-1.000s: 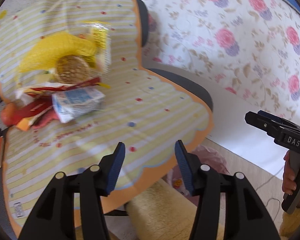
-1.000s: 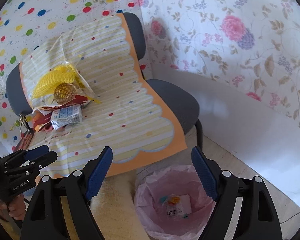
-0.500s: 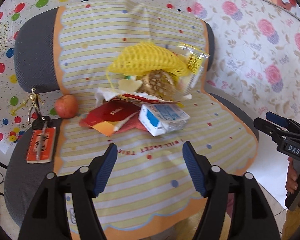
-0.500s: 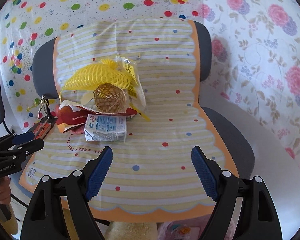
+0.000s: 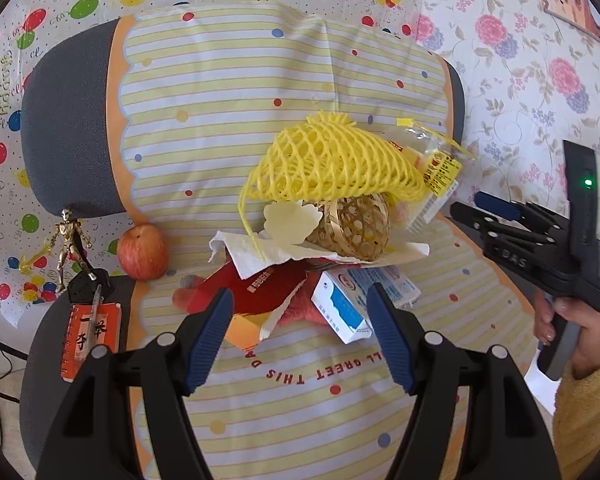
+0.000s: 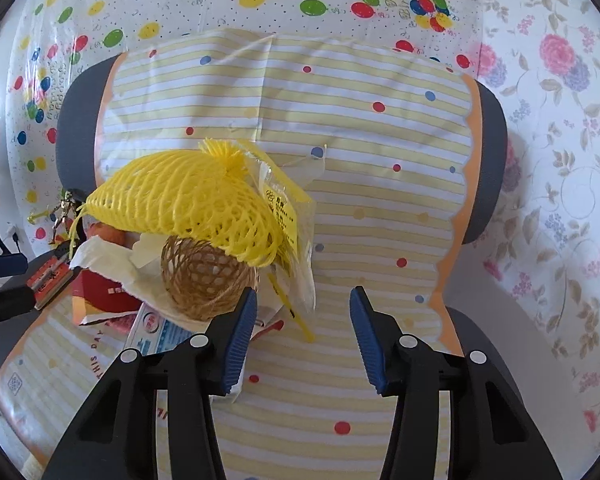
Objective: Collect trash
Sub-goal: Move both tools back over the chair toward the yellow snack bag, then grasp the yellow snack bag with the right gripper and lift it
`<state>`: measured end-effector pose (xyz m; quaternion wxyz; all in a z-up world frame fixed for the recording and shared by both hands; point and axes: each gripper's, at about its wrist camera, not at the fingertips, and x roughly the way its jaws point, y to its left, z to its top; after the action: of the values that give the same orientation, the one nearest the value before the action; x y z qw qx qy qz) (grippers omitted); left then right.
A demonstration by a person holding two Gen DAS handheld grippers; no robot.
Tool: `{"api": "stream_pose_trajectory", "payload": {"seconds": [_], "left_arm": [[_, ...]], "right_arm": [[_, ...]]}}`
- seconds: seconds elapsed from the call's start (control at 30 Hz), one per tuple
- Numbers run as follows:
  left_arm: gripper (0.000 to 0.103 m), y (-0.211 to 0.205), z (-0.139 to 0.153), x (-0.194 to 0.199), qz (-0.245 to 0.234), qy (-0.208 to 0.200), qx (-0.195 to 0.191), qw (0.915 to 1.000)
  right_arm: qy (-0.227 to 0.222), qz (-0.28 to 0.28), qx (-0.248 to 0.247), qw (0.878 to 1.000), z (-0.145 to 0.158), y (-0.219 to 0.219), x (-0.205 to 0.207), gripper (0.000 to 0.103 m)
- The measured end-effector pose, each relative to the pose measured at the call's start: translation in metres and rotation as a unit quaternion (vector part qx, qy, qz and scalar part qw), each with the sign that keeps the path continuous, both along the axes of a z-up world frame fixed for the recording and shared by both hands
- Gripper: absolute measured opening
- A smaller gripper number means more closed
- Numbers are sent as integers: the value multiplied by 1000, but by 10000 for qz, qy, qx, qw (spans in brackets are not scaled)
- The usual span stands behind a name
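A trash pile lies on the striped cloth (image 5: 228,120) over a grey chair. In it are a yellow foam net (image 5: 332,164), a woven ball (image 5: 356,224), white tissue (image 5: 256,252), a red packet (image 5: 268,292), a blue-white carton (image 5: 356,300) and a clear wrapper (image 5: 436,172). My left gripper (image 5: 300,312) is open just short of the packet and carton, holding nothing. My right gripper (image 6: 303,308) hovers right of the ball (image 6: 208,276), its jaws closing. The wrapper's (image 6: 296,240) lower edge shows in the gap, untouched by the pads. Each gripper shows in the other's view, right gripper (image 5: 470,205) and left gripper (image 6: 8,284).
An apple (image 5: 142,246), a gold figurine (image 5: 68,236) and an orange notebook (image 5: 90,332) with a pen sit at the chair's left. A hand in a yellow sleeve (image 5: 580,380) holds the right gripper. Balloon-print and floral sheets cover the wall behind.
Both views swung left from the chair's edge and the pink bin onto the pile and came closer. The bin is out of view. The right jaws have narrowed; the left jaws are slightly wider.
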<state>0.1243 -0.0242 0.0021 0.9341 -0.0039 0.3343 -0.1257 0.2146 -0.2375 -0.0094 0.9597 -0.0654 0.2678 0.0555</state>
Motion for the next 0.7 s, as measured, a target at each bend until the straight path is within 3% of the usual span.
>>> {"api": "stream_pose_trajectory", "payload": {"seconds": [0.1, 0.23, 0.37, 0.53, 0.7], "left_arm": [[67, -2, -6, 4, -1, 61, 49, 10000], [67, -3, -16, 1, -9, 187, 87, 9998], [67, -2, -18, -7, -26, 207, 74, 9998], [67, -2, -14, -18, -77, 151, 44, 9998], [67, -5, -6, -23, -51, 65, 104, 9999]], "right_arm": [[13, 61, 218, 9997, -2, -2, 20, 48], [34, 193, 420, 9989, -3, 5, 20, 6], [-41, 355, 530, 9980, 3, 7, -10, 2], [209, 665, 666, 9953, 10, 7, -59, 2], [-6, 206, 452, 9988, 21, -2, -102, 2]]}}
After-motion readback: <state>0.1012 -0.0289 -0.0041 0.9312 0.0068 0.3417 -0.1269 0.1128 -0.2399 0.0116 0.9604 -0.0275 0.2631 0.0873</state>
